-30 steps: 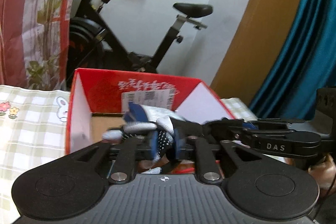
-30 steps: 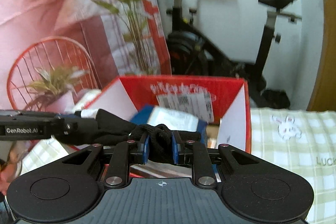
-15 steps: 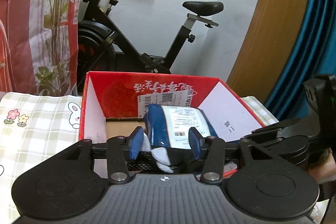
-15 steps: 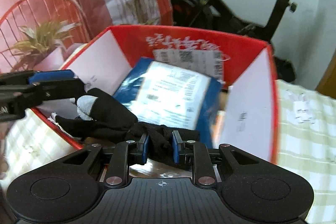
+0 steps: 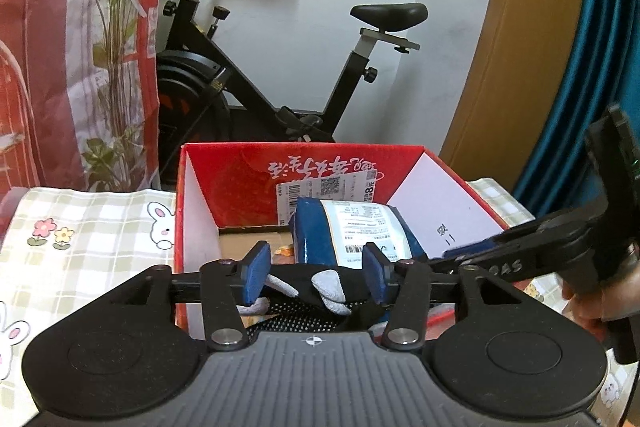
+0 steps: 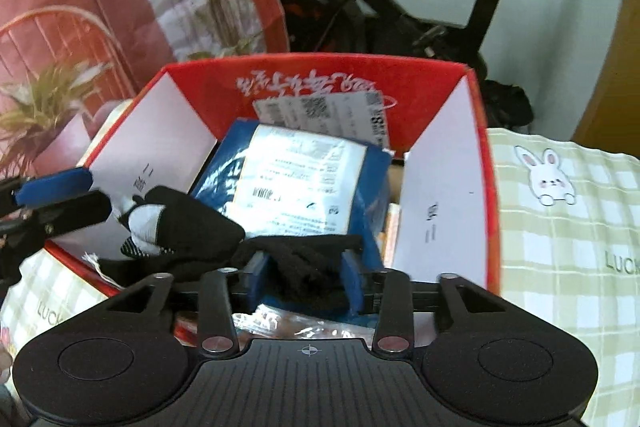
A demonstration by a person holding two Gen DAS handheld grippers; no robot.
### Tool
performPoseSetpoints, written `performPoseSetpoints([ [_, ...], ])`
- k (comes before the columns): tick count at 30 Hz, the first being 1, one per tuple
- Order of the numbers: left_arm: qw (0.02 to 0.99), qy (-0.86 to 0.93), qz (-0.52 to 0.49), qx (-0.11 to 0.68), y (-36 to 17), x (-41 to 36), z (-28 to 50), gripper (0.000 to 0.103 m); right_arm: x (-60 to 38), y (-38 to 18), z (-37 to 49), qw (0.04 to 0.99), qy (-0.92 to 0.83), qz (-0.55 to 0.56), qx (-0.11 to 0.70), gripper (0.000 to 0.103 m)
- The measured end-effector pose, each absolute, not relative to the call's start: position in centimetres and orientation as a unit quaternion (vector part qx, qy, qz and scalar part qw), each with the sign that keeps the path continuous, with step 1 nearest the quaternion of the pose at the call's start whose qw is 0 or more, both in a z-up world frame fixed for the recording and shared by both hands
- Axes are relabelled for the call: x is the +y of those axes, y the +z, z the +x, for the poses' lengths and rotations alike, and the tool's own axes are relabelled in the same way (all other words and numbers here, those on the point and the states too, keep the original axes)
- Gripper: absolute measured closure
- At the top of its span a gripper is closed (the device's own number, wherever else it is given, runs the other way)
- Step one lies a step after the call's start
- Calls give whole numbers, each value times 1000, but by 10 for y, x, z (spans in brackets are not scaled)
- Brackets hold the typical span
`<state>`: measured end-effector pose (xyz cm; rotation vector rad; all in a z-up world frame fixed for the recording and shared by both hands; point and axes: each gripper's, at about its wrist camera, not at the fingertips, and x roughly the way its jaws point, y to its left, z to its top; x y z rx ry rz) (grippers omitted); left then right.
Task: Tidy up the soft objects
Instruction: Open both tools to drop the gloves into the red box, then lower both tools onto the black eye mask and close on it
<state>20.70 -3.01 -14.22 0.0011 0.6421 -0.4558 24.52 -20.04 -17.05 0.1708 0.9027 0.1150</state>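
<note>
black glove (image 6: 192, 227) partly hidden in red box (image 6: 320, 75) | left gripper (image 5: 316, 277) spread | right gripper (image 6: 306, 277) parted, touching glove

Black glove (image 5: 316, 281) draped over the red box (image 5: 240, 167) rim

Grey fingertips lie between the left jaws; its knit cuff sits between the right jaws, blue packet (image 6: 304, 179) just ahead.

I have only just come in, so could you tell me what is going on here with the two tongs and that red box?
A person is working a pair of handheld tongs over the open red box on the checked tablecloth. The black glove with grey fingertips lies across the box's near edge, above a blue package already inside. The left tongs stand wide open around its fingers. The right tongs have parted around the cuff, apparently no longer pinching it.
</note>
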Motion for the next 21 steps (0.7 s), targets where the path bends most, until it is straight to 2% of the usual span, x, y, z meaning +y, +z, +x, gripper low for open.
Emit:
performPoseSetpoints([
  [1,924,-220,3,313,-141,-29,204,46,-201,-168,241,898,51,81,429,43],
  [5,926,-212,4,312,-135,-23,188,40,-197,-155,221,910,48,65,407,37],
  [12,924,-203,-4,323,-132,-10,139,39,-178,-144,170,923,72,40,376,31],
  [13,922,-206,-4,327,-133,-8,128,39,-174,-143,160,928,74,32,365,28],
  [21,901,-220,-4,373,-168,8,57,39,-153,-153,87,930,107,25,351,27],
])
